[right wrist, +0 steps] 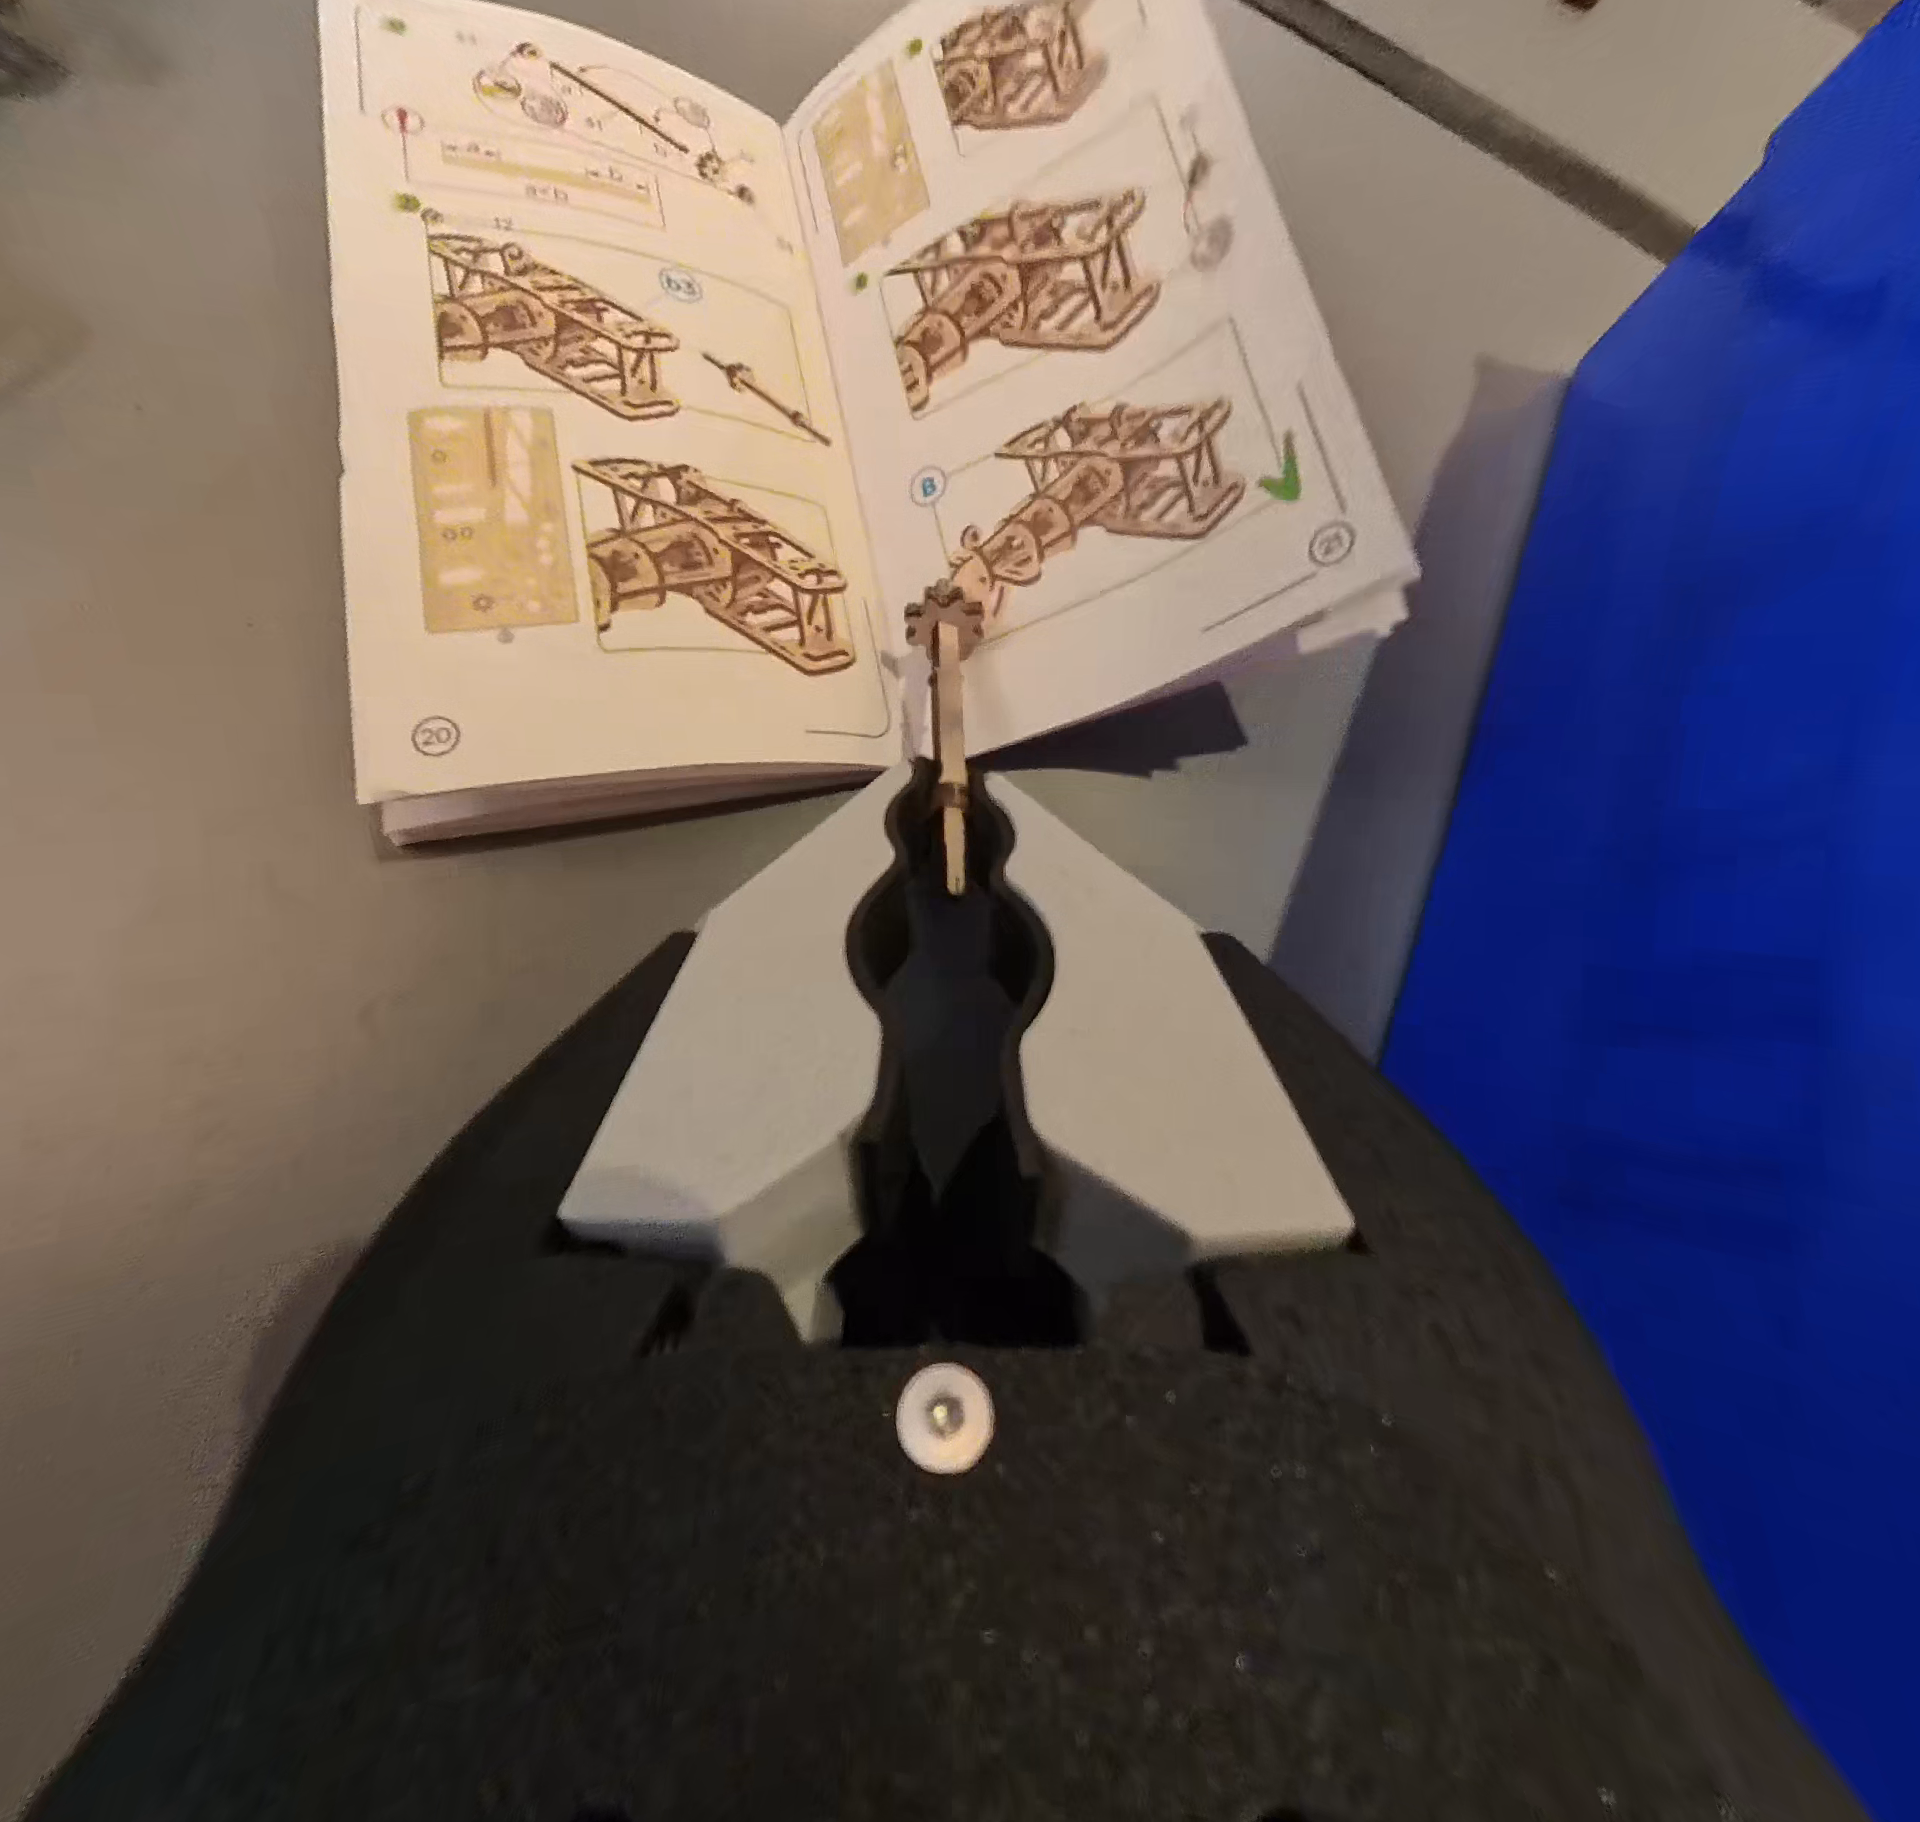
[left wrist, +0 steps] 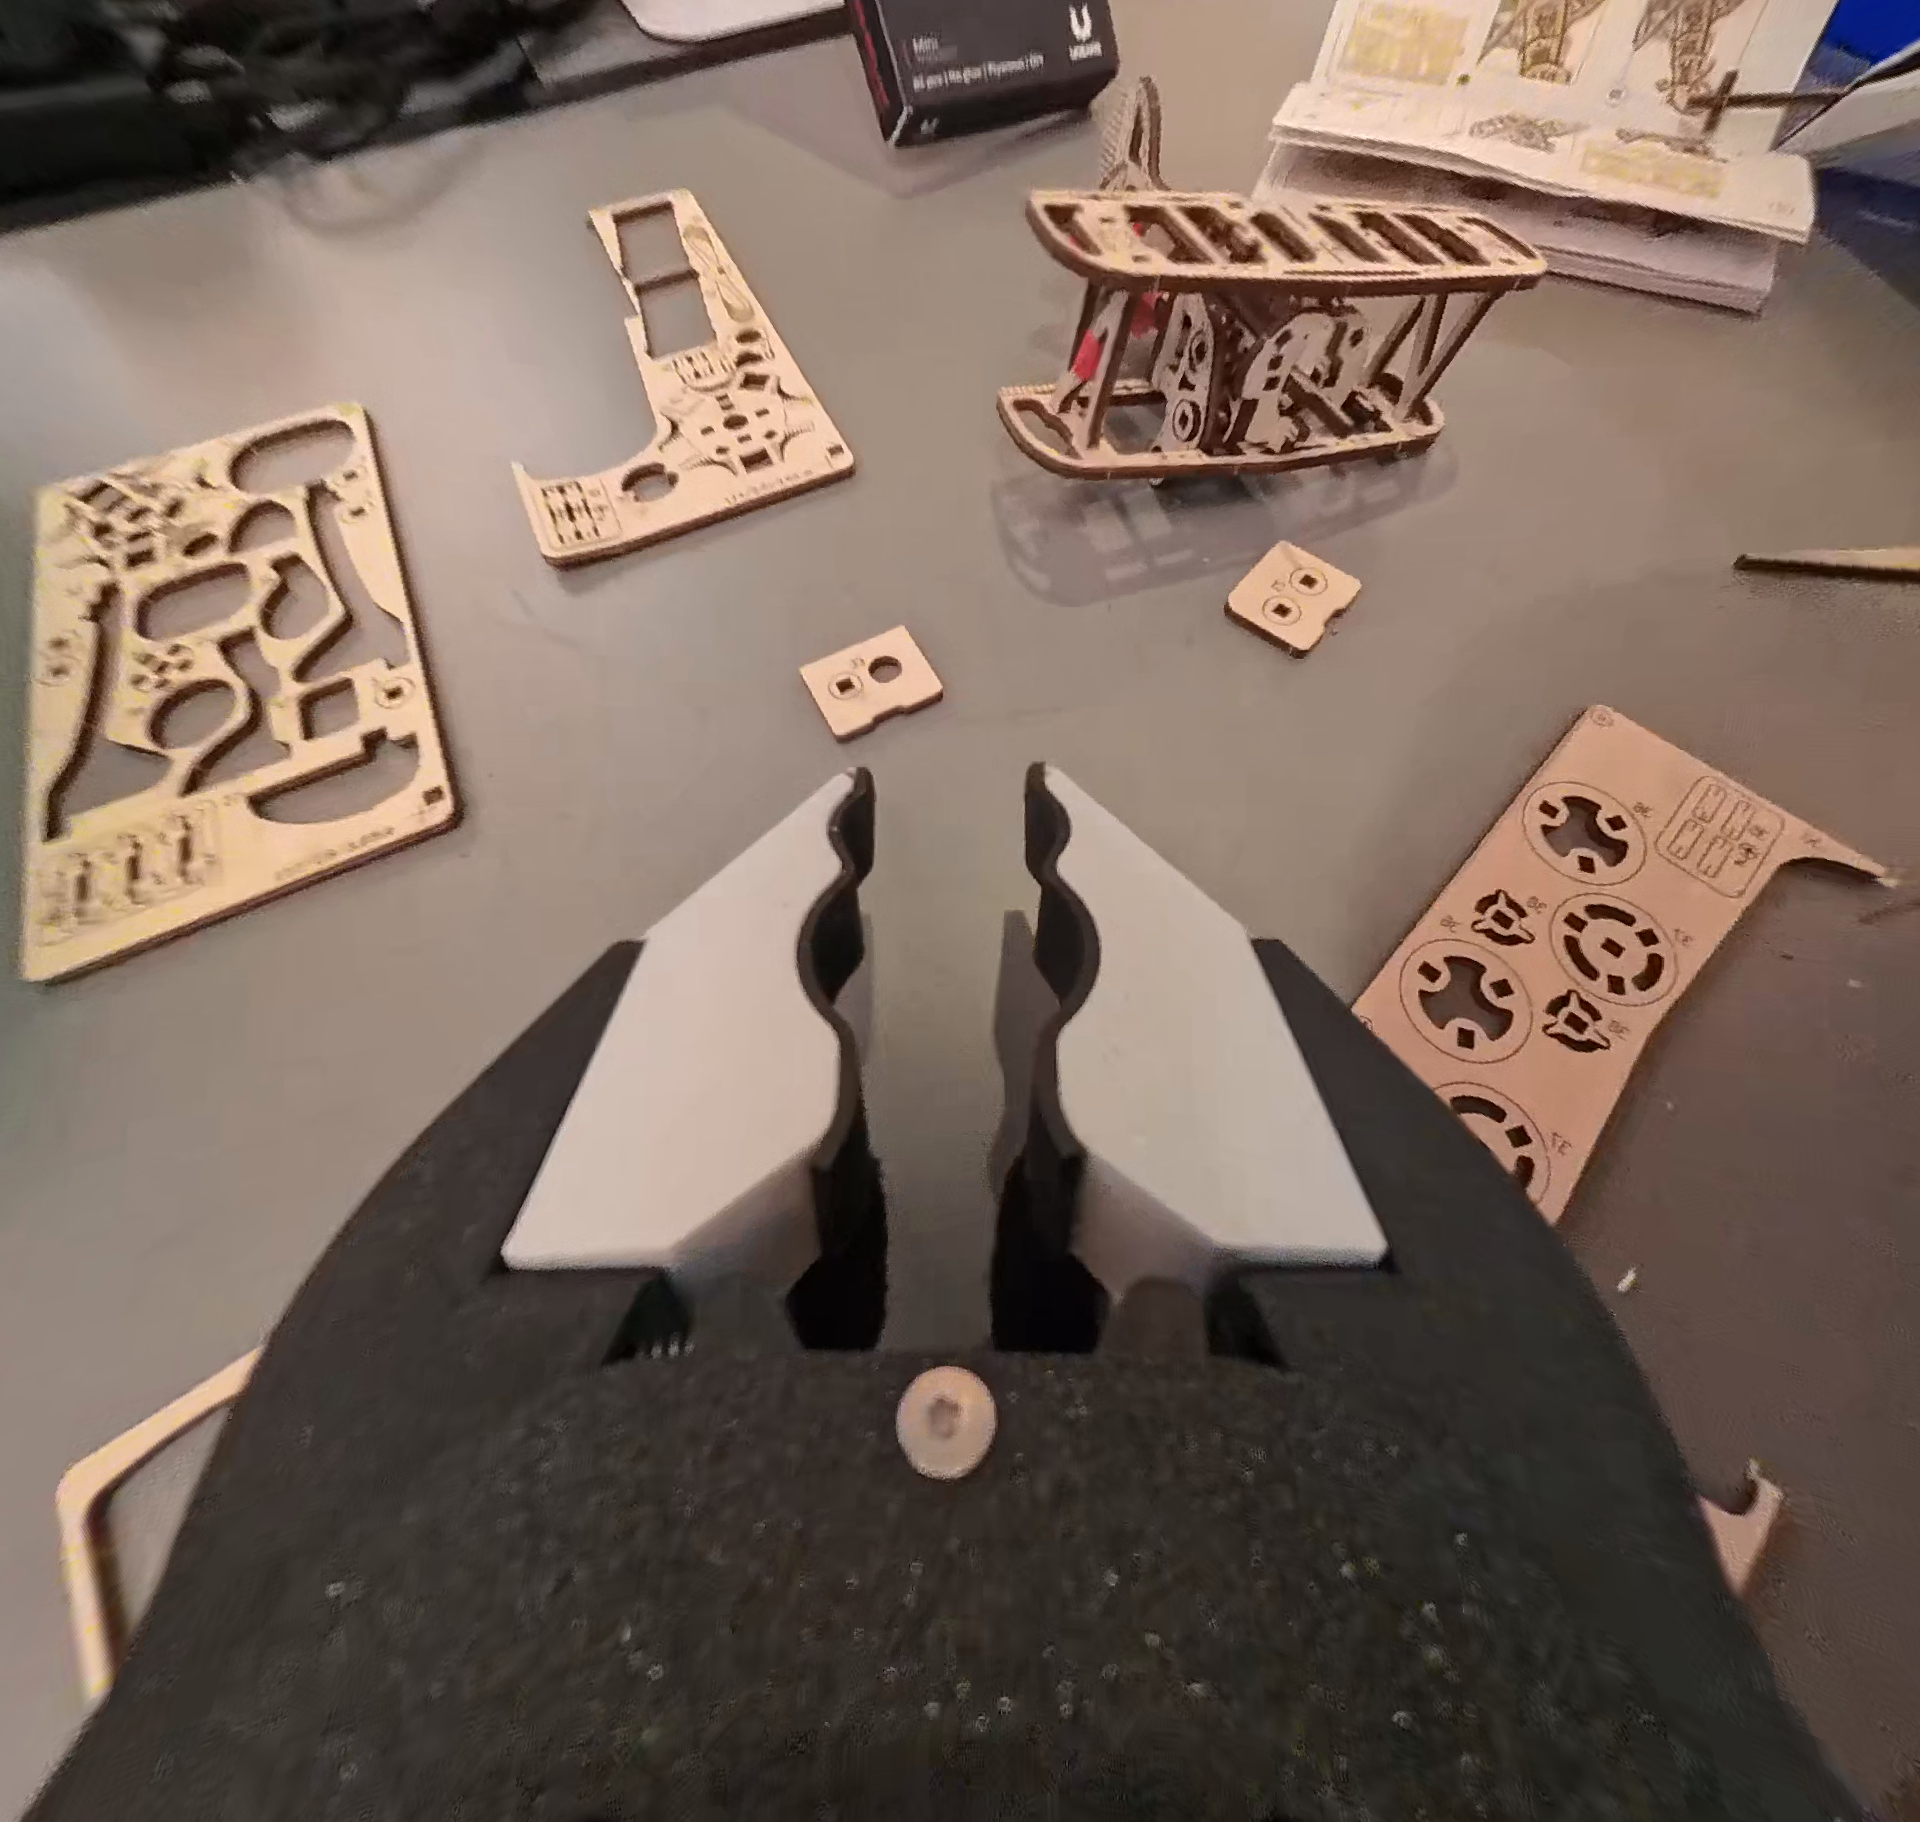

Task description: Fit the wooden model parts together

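Your left claw [left wrist: 948, 785] hangs empty over the table [left wrist: 623, 993], its tips parted by a narrow gap. Left of it lies a punched sheet [left wrist: 223, 681], ahead a small square piece [left wrist: 871, 679], farther right the biplane [left wrist: 1247, 349]. Your right claw [right wrist: 943, 785] is clamped on a stick [right wrist: 948, 723] with a gear tip, before the open booklet [right wrist: 623, 401].

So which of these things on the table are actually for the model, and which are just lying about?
For the job: half-built wooden biplane, thin wooden axle with gear in the right gripper, punched plywood sheets, open instruction booklet.
Lying about: black cardboard box, tangled black cables.
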